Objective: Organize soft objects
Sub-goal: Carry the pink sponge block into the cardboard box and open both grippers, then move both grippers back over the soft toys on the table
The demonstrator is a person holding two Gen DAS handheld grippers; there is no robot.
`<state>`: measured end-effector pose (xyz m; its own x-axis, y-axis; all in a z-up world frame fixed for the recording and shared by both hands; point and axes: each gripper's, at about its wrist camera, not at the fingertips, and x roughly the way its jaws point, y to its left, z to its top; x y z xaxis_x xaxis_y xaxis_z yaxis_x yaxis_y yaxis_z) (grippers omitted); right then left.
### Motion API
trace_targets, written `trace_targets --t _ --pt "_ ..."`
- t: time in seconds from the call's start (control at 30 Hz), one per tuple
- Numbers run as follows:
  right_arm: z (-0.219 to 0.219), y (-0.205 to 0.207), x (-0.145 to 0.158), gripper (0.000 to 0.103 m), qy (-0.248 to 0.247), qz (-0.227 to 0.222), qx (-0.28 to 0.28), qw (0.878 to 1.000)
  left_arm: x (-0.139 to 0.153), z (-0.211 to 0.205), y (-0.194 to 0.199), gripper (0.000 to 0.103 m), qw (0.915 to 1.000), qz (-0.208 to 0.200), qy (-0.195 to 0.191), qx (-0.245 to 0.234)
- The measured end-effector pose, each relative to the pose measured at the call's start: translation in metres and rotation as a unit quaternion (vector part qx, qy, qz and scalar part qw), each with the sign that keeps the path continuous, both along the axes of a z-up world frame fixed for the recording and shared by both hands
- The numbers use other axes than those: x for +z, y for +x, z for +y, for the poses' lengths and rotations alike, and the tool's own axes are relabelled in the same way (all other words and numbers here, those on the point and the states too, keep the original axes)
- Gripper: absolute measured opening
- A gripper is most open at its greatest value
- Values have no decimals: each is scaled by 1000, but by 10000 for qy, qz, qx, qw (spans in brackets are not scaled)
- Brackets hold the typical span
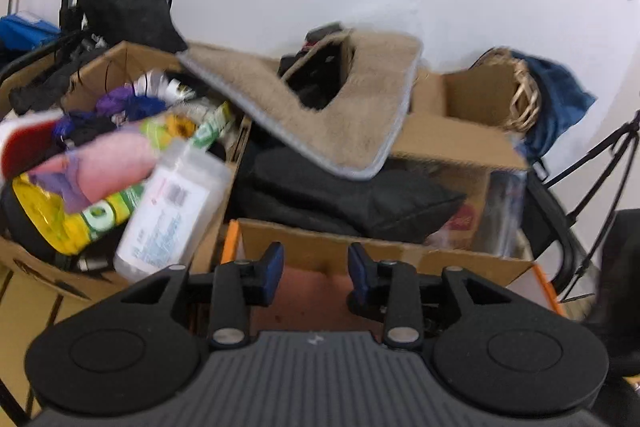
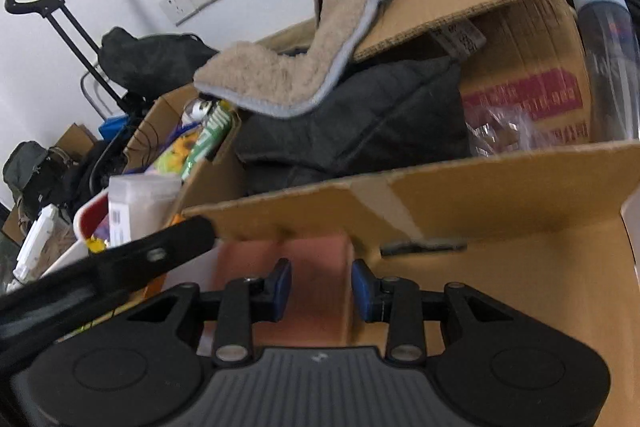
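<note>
Perhaps pink cloth [image 1: 308,291] inside cardboard box [image 1: 304,247]

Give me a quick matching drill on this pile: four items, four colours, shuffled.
Items:
1. fleece mat
2. cushion
3. wicker basket
4. gripper pads

Colours:
A. blue
B. beige with grey edging
C. pale straw
D. black

Pairs: 1-B, 2-D, 3-C, 4-A
</note>
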<state>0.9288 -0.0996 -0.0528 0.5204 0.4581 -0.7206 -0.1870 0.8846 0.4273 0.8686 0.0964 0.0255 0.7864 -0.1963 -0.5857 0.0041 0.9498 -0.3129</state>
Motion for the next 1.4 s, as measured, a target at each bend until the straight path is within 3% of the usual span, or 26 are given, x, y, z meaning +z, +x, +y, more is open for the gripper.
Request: trace_targets --t 0.1,0.3,0.43,0.57,0.73,0.83,1.0,1.1,1.4 --pt "-7 -9 14 34 66 -10 14 10000 23 7 -17 39 9999 -137 94 -33" --pt "-57 -79 93 42 40 -742 -82 9972 79 4 -79 48 9989 -358 311 23" --pt "-100 -171 136 53 -19 -1094 -100 9940 108 3 -180 73 9946 -971 268 -240" --pt "-138 -280 152 66 -134 -1625 56 9866 109 0 -289 78 9846 -1571 605 -472" --pt "-160 -407 126 69 -912 -2288 165 9691 80 -7 -408 82 9745 -1993 1009 -206" --pt "-165 -471 96 75 -1267 -2629 99 9564 53 -7 -464 84 9779 -1915 840 44" --pt "-164 -548 45 77 -1175 -2645 -79 9572 0 -8 -538 90 9817 -1661 729 581" --pt "-160 -578 28 78 -1187 -2734 -117 9545 -16 -7 -550 90 9892 -1294 608 319" --pt "-146 -583 23 76 -1047 -2660 50 9583 -22 -22 -518 88 9899 -1362 393 22"
